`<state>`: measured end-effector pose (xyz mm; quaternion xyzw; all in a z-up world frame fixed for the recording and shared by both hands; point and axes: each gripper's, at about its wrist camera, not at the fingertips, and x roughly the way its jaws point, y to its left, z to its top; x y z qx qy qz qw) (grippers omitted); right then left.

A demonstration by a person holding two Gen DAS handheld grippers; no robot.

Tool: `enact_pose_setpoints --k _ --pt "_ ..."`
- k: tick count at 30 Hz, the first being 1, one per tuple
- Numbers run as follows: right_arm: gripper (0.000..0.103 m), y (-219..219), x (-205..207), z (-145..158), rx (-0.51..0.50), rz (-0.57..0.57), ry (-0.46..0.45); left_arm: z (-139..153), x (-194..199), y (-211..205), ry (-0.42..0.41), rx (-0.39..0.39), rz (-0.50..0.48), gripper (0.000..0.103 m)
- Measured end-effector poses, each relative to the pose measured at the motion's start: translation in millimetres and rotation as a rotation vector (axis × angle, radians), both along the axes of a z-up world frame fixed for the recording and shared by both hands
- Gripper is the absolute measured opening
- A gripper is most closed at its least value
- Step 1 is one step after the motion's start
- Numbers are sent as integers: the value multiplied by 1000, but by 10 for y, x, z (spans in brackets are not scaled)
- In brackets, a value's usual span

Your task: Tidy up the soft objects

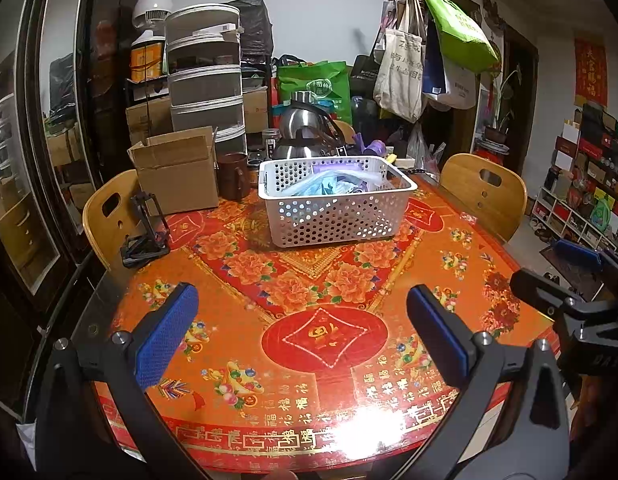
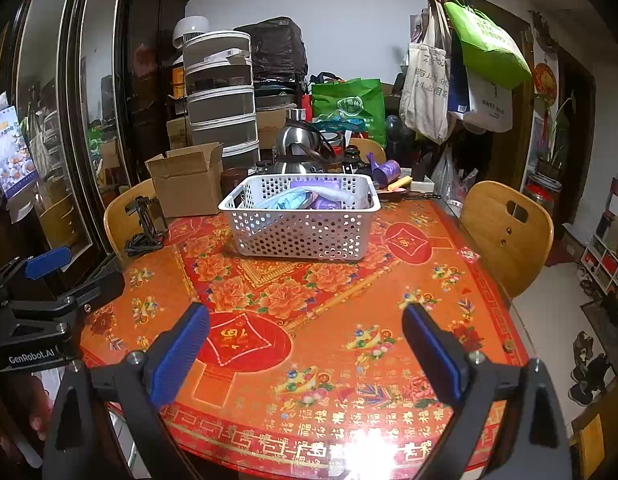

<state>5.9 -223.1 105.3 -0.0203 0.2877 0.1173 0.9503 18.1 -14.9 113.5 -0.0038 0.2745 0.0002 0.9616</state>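
Observation:
A white perforated basket (image 1: 333, 216) stands on the far middle of the table; it also shows in the right wrist view (image 2: 301, 232). Soft blue and purple plastic-wrapped items (image 1: 333, 184) lie inside it, also seen from the right (image 2: 305, 198). My left gripper (image 1: 303, 316) is open and empty above the near table, well short of the basket. My right gripper (image 2: 305, 334) is open and empty, also over the near table. Each gripper shows at the edge of the other's view, the right one (image 1: 569, 280) and the left one (image 2: 49, 276).
The table (image 1: 317, 360) has a red and orange floral cover. A cardboard box (image 1: 177, 172), a brown mug (image 1: 233, 176), a steel kettle (image 1: 305, 128) and a black phone stand (image 1: 145, 228) sit at the far left and back. Wooden chairs (image 1: 485, 192) flank the table.

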Motion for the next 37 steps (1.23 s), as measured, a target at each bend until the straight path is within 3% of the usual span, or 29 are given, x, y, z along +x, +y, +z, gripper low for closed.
enact_pose_setpoints --k 37 --pt "97 28 17 -100 -3 10 11 -114 26 8 10 -16 -35 103"
